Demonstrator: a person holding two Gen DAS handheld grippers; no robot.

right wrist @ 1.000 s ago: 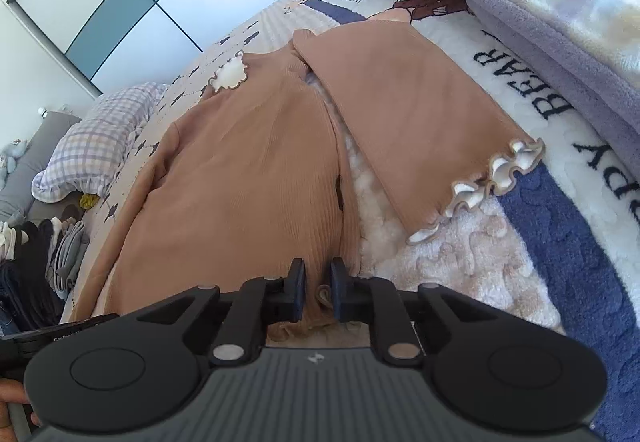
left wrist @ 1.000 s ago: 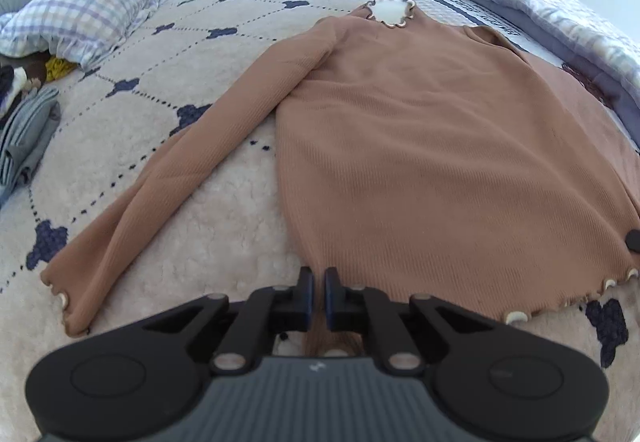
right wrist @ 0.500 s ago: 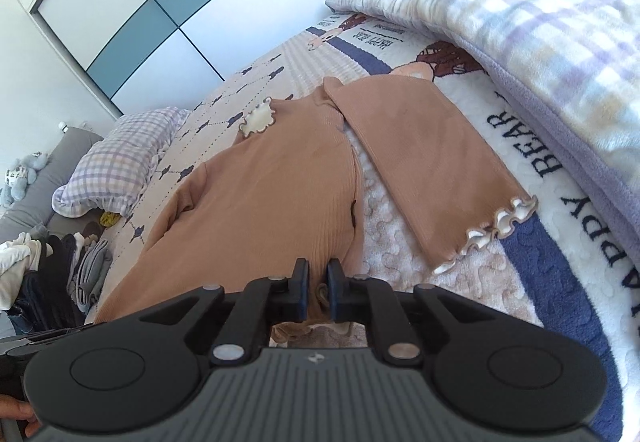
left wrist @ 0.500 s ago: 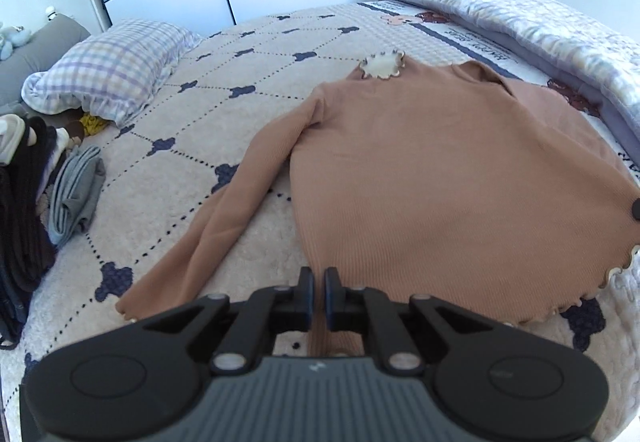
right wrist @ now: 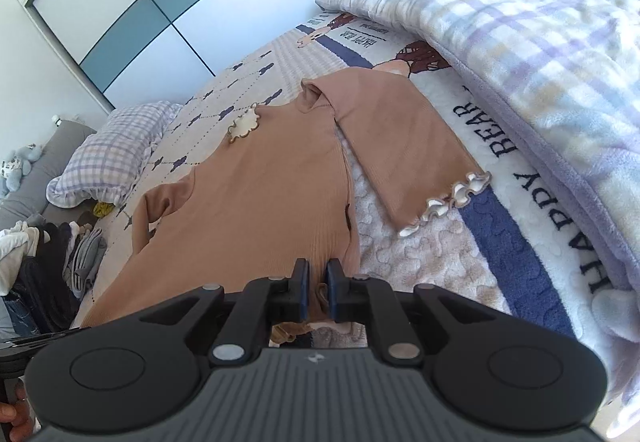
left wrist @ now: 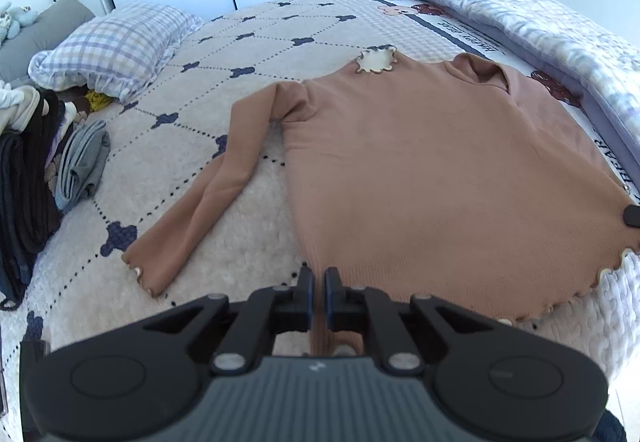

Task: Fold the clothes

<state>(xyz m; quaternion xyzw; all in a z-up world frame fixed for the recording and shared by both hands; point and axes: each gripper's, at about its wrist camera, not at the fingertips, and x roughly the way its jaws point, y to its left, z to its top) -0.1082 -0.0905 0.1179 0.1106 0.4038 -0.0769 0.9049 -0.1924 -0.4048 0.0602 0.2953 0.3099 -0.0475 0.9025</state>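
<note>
A tan sweater [left wrist: 432,169] lies spread on the bed [left wrist: 248,41], collar toward the wardrobe. The left gripper [left wrist: 316,282] has its jaws clamped on the hem's left corner; the right gripper [right wrist: 317,282] pinches the hem's right corner. One sleeve [left wrist: 208,197] stretches over bare quilt with room around it. The other sleeve [right wrist: 404,145] seems to end just short of the rolled duvet [right wrist: 540,53]. Folded clothes [left wrist: 80,165] sit at the bed's left edge.

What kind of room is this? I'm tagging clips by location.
Most likely a bedroom: a wide bed with a checked pillow, a folded duvet along one side, and a sliding-door wardrobe behind it.
</note>
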